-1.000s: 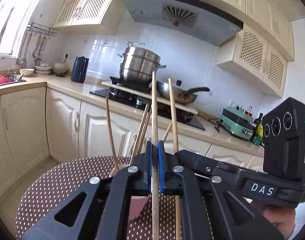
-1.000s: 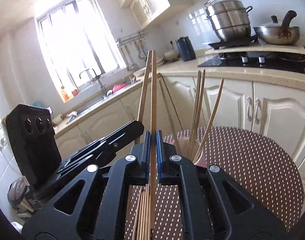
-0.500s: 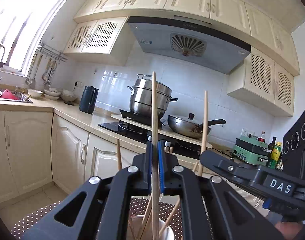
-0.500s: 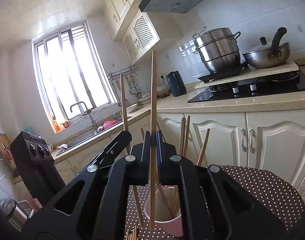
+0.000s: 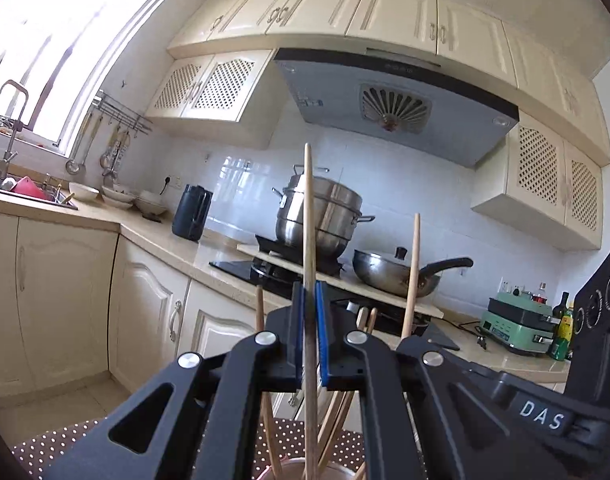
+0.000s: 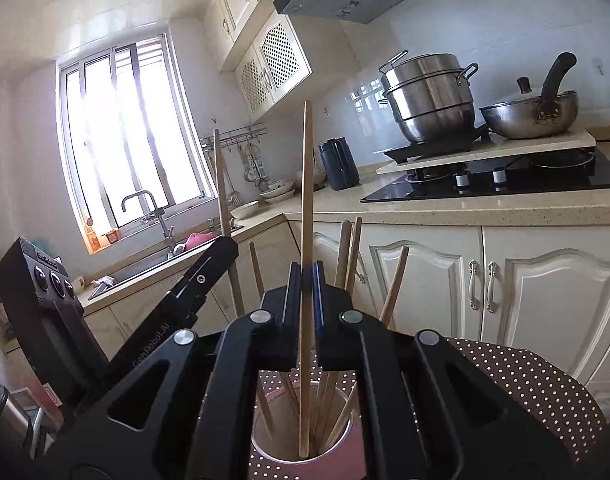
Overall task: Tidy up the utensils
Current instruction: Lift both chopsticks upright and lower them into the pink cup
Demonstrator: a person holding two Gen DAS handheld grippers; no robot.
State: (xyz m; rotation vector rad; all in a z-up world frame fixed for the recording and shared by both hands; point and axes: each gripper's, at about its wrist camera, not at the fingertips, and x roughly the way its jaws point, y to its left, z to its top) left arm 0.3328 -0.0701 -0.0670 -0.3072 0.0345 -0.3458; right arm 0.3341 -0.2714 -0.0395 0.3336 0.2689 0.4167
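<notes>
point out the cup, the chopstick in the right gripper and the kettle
cup (image 6: 261,450): right wrist view, near rim on the left.
chopstick (image 6: 306,200): right wrist view, upper shaft above the jaws.
kettle (image 6: 339,166): right wrist view, middle of its dark body.

The pink cup (image 5: 301,470) is cut off by the left wrist view's bottom edge.

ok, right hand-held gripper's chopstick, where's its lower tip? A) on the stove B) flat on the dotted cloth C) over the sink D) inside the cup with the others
D: the right hand-held gripper holds its chopstick upright, lower tip inside the cup among the other chopsticks.
</notes>
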